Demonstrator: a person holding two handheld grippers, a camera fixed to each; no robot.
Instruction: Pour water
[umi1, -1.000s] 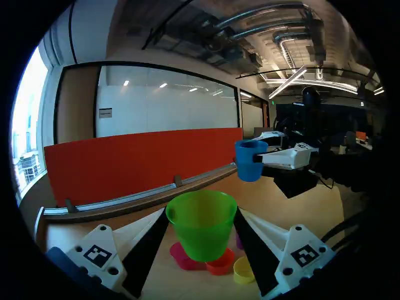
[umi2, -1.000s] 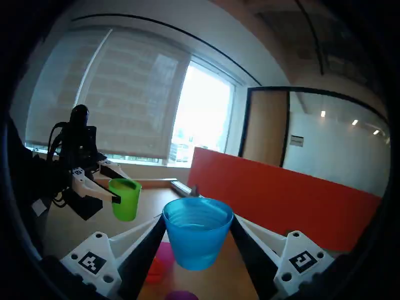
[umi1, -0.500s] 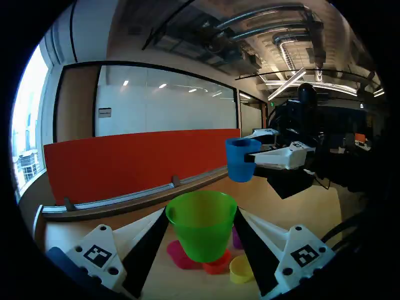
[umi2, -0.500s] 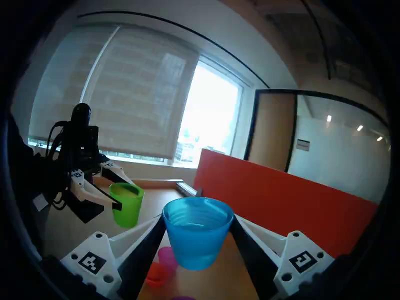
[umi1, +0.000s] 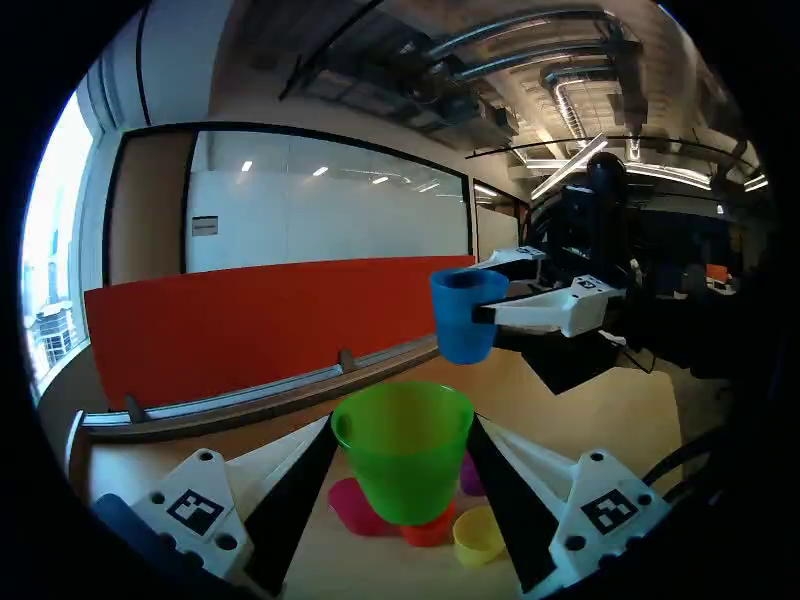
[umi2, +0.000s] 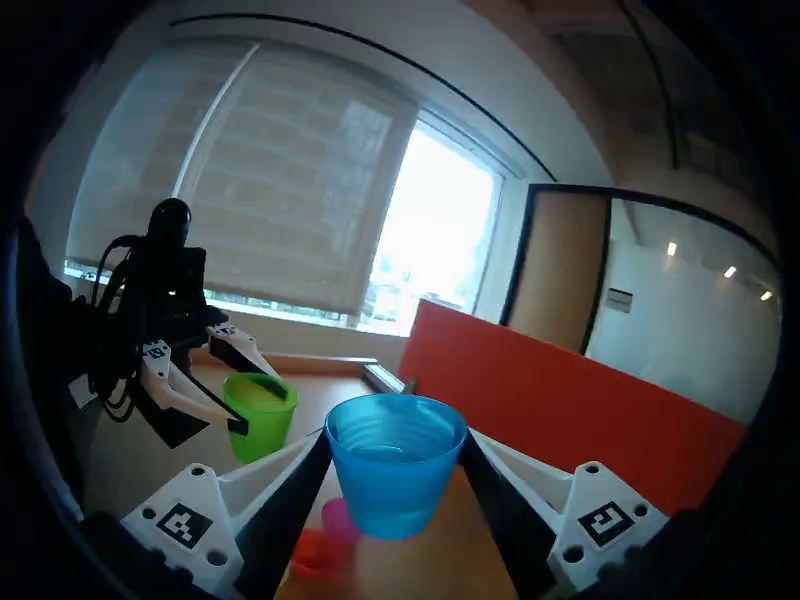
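Note:
My left gripper (umi1: 403, 455) is shut on a green cup (umi1: 403, 447), held upright above the wooden table (umi1: 600, 420). In the right gripper view this green cup (umi2: 261, 413) hangs at the left, held by the left gripper (umi2: 240, 400). My right gripper (umi2: 397, 475) is shut on a blue cup (umi2: 396, 474) with water inside, upright. In the left gripper view the blue cup (umi1: 463, 312) floats higher and to the right of the green one, clamped by the right gripper (umi1: 480, 305).
Small pink (umi1: 352, 505), orange (umi1: 428, 530), yellow (umi1: 478, 534) and purple (umi1: 468, 474) cups lie on the table below the green cup. A red partition (umi1: 250, 320) runs along the table's far edge. A window with a blind (umi2: 290, 210) stands behind.
In the left gripper view the blue cup has drifted left and slightly up, closer to the green cup. In the right gripper view the green cup has shifted right, closer to the blue cup.

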